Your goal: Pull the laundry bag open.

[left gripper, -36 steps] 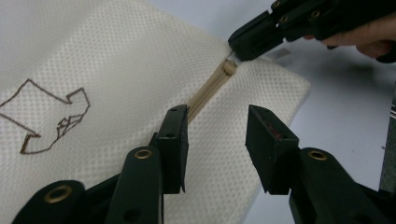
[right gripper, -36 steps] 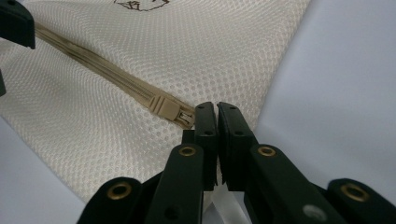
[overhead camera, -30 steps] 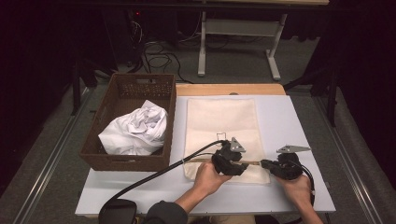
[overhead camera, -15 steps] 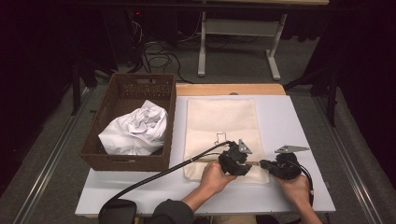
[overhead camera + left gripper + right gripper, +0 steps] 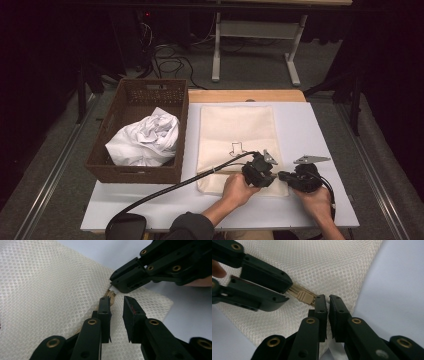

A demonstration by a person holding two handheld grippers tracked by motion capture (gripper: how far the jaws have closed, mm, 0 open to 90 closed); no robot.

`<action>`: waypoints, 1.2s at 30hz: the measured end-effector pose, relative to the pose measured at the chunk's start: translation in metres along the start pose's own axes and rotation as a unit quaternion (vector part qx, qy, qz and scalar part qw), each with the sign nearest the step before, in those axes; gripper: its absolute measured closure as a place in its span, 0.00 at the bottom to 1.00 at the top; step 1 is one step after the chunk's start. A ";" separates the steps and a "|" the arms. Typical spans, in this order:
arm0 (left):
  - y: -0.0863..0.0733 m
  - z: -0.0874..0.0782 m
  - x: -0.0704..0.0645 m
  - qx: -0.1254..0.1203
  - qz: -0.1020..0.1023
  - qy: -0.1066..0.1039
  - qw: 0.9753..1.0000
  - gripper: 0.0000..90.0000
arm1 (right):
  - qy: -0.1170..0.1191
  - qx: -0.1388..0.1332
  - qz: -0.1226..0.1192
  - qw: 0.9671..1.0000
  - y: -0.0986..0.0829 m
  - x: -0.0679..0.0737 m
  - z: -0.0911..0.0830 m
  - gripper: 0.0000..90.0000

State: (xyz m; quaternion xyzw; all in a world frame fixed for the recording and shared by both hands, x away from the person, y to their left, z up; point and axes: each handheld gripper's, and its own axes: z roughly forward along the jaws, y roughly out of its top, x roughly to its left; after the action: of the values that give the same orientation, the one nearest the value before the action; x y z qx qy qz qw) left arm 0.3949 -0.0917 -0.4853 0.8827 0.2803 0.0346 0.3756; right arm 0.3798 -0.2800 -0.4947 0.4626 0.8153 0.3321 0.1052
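A white desk (image 5: 310, 130) carries a brown woven basket (image 5: 137, 135) on its left part, and a crumpled white cloth (image 5: 145, 141) lies inside that basket. Just beside the basket, on the middle of the desk, a cream mesh bag (image 5: 236, 132) lies flat, its long sides running away from the person and its near edge close to the desk's front edge. A small dark outline mark (image 5: 235, 148) shows on the bag's upper face. Both forearms come in from the bottom of the high view and meet over the bag's near right corner. The left tongs (image 5: 257, 172) rest over that near edge, with a black cable (image 5: 170, 190) trailing off to the left across the desk; the right tongs (image 5: 292, 177) sit just beside them to the right, tips pointing toward the left pair. In the left gripper view the left tongs (image 5: 116, 306) stand at a narrow gap with nothing between them, hovering close over the mesh and the tan zipper (image 5: 110, 295) that runs along the bag's edge. In the right gripper view the right tongs (image 5: 325, 301) are almost closed, pinching at the end of the tan zipper slider (image 5: 304, 296), while the other pair lies right at the zipper on the far side of the slider.
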 end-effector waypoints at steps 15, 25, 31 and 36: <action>-0.004 0.012 0.008 0.020 -0.021 0.004 1.000 0.86 | -0.014 -0.003 0.013 1.000 0.001 -0.003 0.000 1.00; 0.002 0.014 0.010 0.015 -0.029 0.001 0.999 0.83 | -0.009 0.004 0.016 1.000 0.001 -0.004 0.002 1.00; 0.004 0.018 0.014 0.007 -0.043 -0.017 0.999 0.84 | -0.004 0.005 0.020 1.000 0.001 -0.005 0.002 1.00; 0.004 0.019 0.012 -0.004 -0.039 -0.022 0.999 0.89 | -0.003 0.005 0.020 1.000 0.001 -0.005 0.002 1.00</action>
State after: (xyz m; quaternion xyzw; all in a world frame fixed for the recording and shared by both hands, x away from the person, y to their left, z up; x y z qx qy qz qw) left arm 0.4124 -0.1003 -0.4978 0.8701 0.3059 0.0017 0.3864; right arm 0.3844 -0.2824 -0.4961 0.4802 0.8073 0.3288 0.0983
